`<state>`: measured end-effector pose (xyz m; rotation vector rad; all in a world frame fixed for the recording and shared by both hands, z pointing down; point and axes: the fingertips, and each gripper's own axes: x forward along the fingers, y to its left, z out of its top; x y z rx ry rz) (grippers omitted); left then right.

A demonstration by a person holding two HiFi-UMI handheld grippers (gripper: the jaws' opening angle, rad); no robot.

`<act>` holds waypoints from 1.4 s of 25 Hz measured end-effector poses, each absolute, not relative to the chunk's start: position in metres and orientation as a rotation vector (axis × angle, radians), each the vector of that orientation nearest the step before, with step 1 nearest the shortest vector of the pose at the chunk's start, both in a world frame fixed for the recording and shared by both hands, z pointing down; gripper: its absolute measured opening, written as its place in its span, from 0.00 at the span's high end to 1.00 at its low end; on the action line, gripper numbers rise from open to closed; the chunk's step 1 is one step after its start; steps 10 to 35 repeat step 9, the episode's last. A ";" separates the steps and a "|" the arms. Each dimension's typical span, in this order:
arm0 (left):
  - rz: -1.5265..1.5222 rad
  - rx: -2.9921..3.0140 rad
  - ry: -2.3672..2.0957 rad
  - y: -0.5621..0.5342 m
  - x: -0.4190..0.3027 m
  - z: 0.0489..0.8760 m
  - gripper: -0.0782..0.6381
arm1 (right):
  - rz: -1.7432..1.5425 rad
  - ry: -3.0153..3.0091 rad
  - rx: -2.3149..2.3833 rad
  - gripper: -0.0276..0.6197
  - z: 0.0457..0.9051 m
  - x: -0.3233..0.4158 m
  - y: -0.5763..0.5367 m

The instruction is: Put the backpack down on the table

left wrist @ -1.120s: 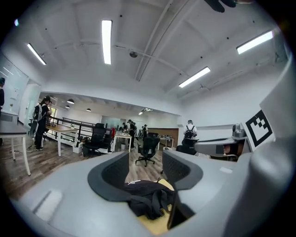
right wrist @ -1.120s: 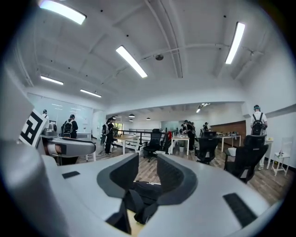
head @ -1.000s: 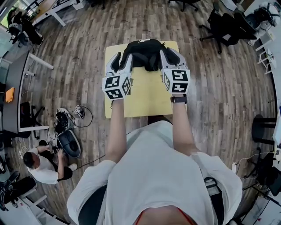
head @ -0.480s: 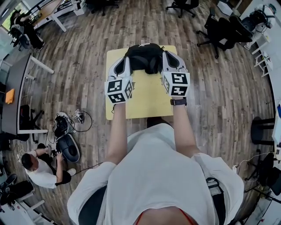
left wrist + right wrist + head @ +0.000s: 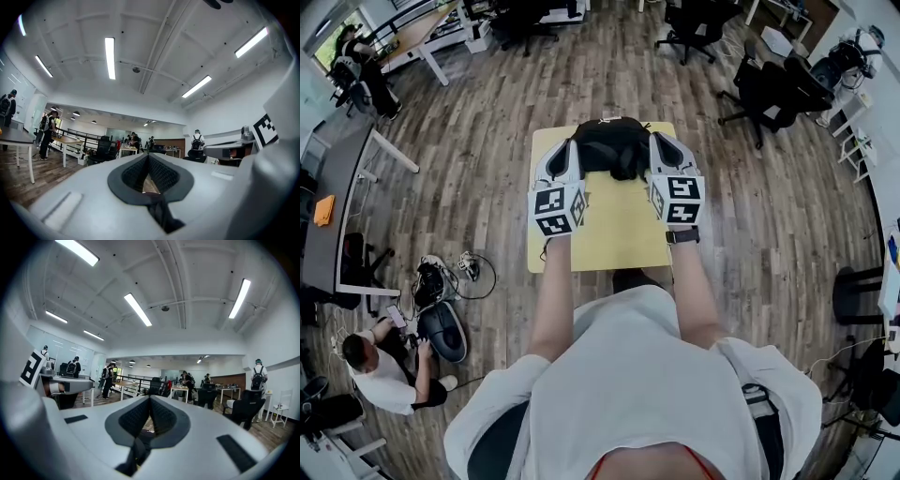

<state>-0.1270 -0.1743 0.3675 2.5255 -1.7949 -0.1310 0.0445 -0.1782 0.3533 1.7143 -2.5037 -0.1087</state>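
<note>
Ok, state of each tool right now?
Left tool: closed on a black backpack strap.
Right tool: closed on the other black strap.

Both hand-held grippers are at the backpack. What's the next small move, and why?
Probably bring the backpack a little nearer over the table: left hand-held gripper and right hand-held gripper are shut on its sides, and it is at the far edge.
</note>
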 end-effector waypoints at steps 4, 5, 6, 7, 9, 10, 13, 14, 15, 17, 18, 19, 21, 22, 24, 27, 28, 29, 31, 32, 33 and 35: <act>-0.118 2.526 -1.793 -0.173 -0.125 0.372 0.88 | -0.111 -2.497 1.704 0.94 0.357 0.047 -0.174; -0.103 2.521 -1.789 -0.173 -0.125 0.376 0.88 | -0.106 -2.493 1.701 0.94 0.359 0.049 -0.172; -0.085 2.513 -1.785 -0.172 -0.126 0.380 0.88 | -0.099 -2.488 1.700 0.94 0.362 0.051 -0.170; -0.065 2.504 -1.781 -0.171 -0.127 0.386 0.88 | -0.090 -2.483 1.700 0.94 0.364 0.052 -0.169; -0.024 2.483 -1.772 -0.168 -0.130 0.398 0.88 | -0.070 -2.472 1.700 0.94 0.368 0.056 -0.165; -0.024 2.483 -1.772 -0.168 -0.130 0.398 0.88 | -0.070 -2.472 1.700 0.94 0.368 0.056 -0.165; -0.024 2.483 -1.772 -0.168 -0.130 0.398 0.88 | -0.070 -2.472 1.700 0.94 0.368 0.056 -0.165; -0.024 2.483 -1.772 -0.168 -0.130 0.398 0.88 | -0.070 -2.472 1.700 0.94 0.368 0.056 -0.165; -0.024 2.483 -1.772 -0.168 -0.130 0.398 0.88 | -0.070 -2.472 1.700 0.94 0.368 0.056 -0.165; -0.024 2.483 -1.772 -0.168 -0.130 0.398 0.88 | -0.070 -2.472 1.700 0.94 0.368 0.056 -0.165; -0.024 2.483 -1.772 -0.168 -0.130 0.398 0.88 | -0.070 -2.472 1.700 0.94 0.368 0.056 -0.165; -0.024 2.483 -1.772 -0.168 -0.130 0.398 0.88 | -0.070 -2.472 1.700 0.94 0.368 0.056 -0.165; -0.024 2.483 -1.772 -0.168 -0.130 0.398 0.88 | -0.070 -2.472 1.700 0.94 0.368 0.056 -0.165; -0.024 2.483 -1.772 -0.168 -0.130 0.398 0.88 | -0.070 -2.472 1.700 0.94 0.368 0.056 -0.165; -0.024 2.483 -1.772 -0.168 -0.130 0.398 0.88 | -0.070 -2.472 1.700 0.94 0.368 0.056 -0.165; -0.024 2.483 -1.772 -0.168 -0.130 0.398 0.88 | -0.070 -2.472 1.700 0.94 0.368 0.056 -0.165; -0.024 2.483 -1.772 -0.168 -0.130 0.398 0.88 | -0.070 -2.472 1.700 0.94 0.368 0.056 -0.165; -0.024 2.483 -1.772 -0.168 -0.130 0.398 0.88 | -0.070 -2.472 1.700 0.94 0.368 0.056 -0.165; -0.024 2.483 -1.772 -0.168 -0.130 0.398 0.88 | -0.070 -2.472 1.700 0.94 0.368 0.056 -0.165; -0.024 2.483 -1.772 -0.168 -0.130 0.398 0.88 | -0.070 -2.472 1.700 0.94 0.368 0.056 -0.165; -0.024 2.483 -1.772 -0.168 -0.130 0.398 0.88 | -0.070 -2.472 1.700 0.94 0.368 0.056 -0.165; -0.024 2.483 -1.772 -0.168 -0.130 0.398 0.88 | -0.070 -2.472 1.700 0.94 0.368 0.056 -0.165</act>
